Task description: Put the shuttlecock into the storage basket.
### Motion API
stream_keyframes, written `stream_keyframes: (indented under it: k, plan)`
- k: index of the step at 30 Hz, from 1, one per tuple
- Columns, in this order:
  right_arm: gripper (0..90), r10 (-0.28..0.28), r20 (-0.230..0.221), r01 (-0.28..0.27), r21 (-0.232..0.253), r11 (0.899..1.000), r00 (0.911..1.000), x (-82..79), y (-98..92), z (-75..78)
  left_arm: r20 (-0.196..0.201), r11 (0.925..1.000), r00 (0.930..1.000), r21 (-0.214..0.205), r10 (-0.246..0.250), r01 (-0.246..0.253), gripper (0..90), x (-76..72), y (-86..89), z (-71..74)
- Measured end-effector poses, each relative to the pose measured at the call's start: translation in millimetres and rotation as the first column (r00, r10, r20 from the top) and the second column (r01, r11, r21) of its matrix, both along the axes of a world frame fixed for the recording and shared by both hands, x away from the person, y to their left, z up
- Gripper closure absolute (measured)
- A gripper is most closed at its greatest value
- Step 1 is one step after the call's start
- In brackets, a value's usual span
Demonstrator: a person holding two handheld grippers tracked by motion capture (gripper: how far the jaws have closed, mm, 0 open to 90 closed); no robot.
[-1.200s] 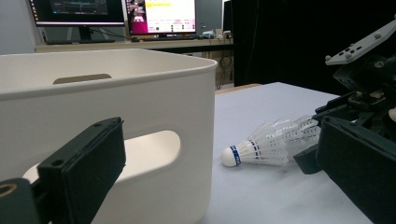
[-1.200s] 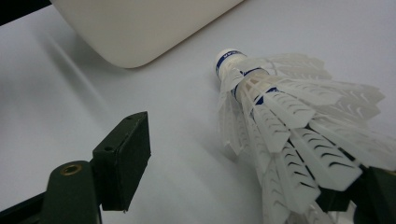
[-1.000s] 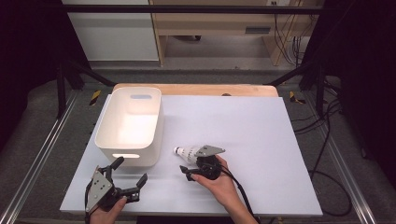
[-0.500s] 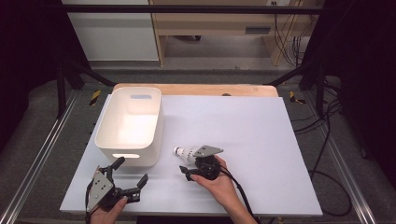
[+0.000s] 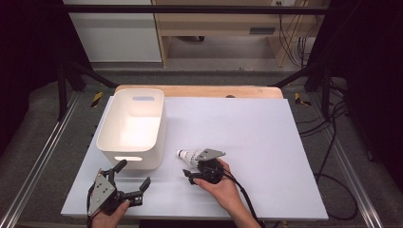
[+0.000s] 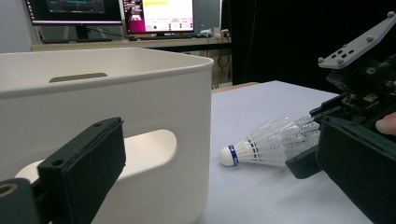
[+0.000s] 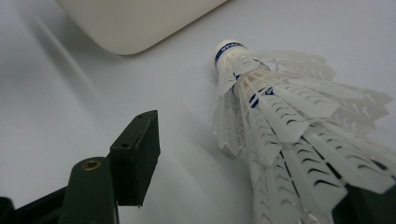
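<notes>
Feathers of a white shuttlecock [image 5: 188,155] are bracketed by the right gripper [image 5: 196,170], whose jaws have just been closing around the skirt; from the right gripper view, one pad [image 7: 140,154] is seen apart from the feathers, so no firm pinch is judged to be made yet. The shuttlecock is laid flat on the table [image 5: 266,142], cork pointing to about ten o'clock, just beside the white bin [image 5: 134,128] at its five o'clock corner. The skirt end is probably chosen because it gives the jaws a broad purchase. The left gripper [image 5: 122,185] is held at seven o'clock of the table, jaws wide apart and empty, apparently parked clear of the path to the bin.
</notes>
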State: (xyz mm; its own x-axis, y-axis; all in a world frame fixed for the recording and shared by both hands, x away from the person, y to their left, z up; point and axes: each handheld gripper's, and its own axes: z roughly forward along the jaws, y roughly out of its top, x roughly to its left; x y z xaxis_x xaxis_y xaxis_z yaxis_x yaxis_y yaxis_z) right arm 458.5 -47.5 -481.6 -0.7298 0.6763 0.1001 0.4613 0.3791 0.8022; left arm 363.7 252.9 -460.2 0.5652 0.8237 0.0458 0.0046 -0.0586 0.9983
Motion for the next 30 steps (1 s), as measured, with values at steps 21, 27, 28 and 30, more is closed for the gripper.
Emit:
stream_keyframes:
  k: [21, 27, 28, 30]
  plan:
    - [41.3, -0.021, 0.039, 0.023, -0.067, 0.997, 0.9990, -2.4, 3.1, -1.2, 0.000, 1.0000, 1.0000, 0.000, 0.000, 0.000, 1.6, -0.1, 0.0, 0.1]
    - [46.6, -0.046, 0.049, 0.049, -0.073, 0.996, 0.9977, -1.7, 2.9, -0.6, 0.000, 1.0000, 1.0000, 0.000, -0.001, 0.001, 1.6, -0.1, 0.1, 0.1]
    - [46.8, -0.048, 0.051, 0.051, -0.073, 0.996, 0.9976, -1.8, 2.8, -0.3, 0.000, 1.0000, 1.0000, -0.001, 0.000, 0.000, 1.6, -0.1, 0.2, 0.1]
    - [46.8, -0.049, 0.054, 0.053, -0.075, 0.996, 0.9973, -2.0, 2.8, -0.1, -0.001, 1.0000, 1.0000, -0.001, 0.000, 0.000, 1.5, -0.1, 0.2, 0.1]
